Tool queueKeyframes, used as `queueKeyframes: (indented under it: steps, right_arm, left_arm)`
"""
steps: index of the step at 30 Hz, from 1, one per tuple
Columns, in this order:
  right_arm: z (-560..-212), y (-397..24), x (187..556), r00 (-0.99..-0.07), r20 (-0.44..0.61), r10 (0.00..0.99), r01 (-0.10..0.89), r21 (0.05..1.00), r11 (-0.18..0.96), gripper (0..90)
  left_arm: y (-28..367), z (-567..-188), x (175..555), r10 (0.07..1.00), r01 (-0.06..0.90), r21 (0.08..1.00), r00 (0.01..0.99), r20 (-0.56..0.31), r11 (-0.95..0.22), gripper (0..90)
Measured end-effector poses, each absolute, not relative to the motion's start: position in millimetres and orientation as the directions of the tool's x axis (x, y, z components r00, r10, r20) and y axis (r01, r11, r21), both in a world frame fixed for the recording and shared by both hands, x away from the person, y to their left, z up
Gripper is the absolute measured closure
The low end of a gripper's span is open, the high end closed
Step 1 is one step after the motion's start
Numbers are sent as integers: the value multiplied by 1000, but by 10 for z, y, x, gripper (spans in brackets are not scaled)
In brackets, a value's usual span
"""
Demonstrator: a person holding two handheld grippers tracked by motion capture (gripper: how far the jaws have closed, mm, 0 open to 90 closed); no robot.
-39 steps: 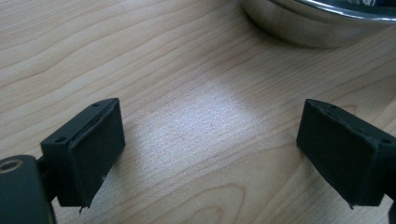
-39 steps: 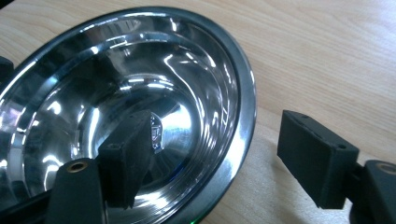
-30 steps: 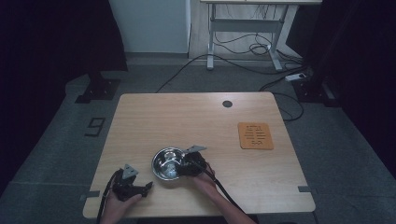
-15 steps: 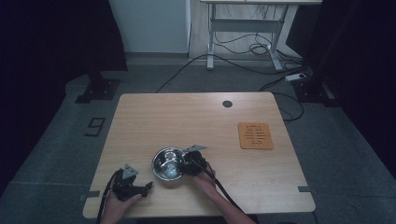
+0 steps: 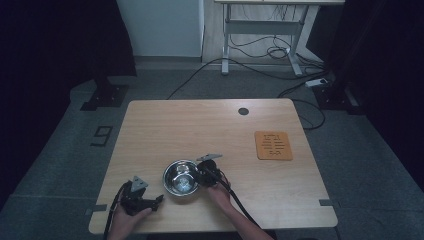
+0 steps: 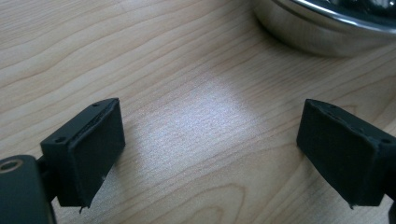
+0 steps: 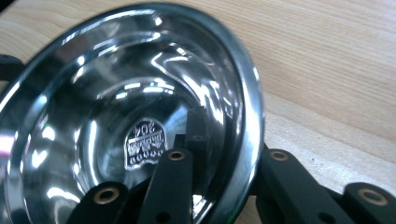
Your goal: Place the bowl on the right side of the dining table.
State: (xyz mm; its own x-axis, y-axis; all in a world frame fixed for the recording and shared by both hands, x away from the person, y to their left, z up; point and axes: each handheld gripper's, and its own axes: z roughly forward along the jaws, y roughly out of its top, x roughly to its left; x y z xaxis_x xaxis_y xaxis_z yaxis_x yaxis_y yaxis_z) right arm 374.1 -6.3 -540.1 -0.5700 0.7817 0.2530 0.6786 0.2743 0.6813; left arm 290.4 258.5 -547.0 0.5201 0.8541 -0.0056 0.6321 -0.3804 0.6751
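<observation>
Right gripper view: right claw (image 7: 224, 186) pinched shiny round steel bowl's (image 7: 140, 116) rim, prob. to lift/steady it; left claw (image 6: 212, 158) spread, idle over pale wood surface (image 6: 187, 70).

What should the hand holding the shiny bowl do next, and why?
Probably lift the bowl a little. The right hand-held gripper is clamped on its rim, one jaw inside and one outside, while the left hand-held gripper rests open on the table beside it.
</observation>
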Motion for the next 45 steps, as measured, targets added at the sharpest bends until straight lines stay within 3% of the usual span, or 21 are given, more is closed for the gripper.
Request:
queueKeyframes:
  steps: [11, 45]
  right_arm:
    - [-5374, -101, 3753, -561, 343, 753, 705, 675, 218, 860]
    - [-5319, -317, 3745, -547, 391, 740, 697, 702, 145, 858]
  left_arm:
    - [2585, -5470, 2904, 854, 632, 675, 520, -6, -381, 74]
    - [2585, -5470, 2904, 854, 632, 675, 520, -6, -380, 74]
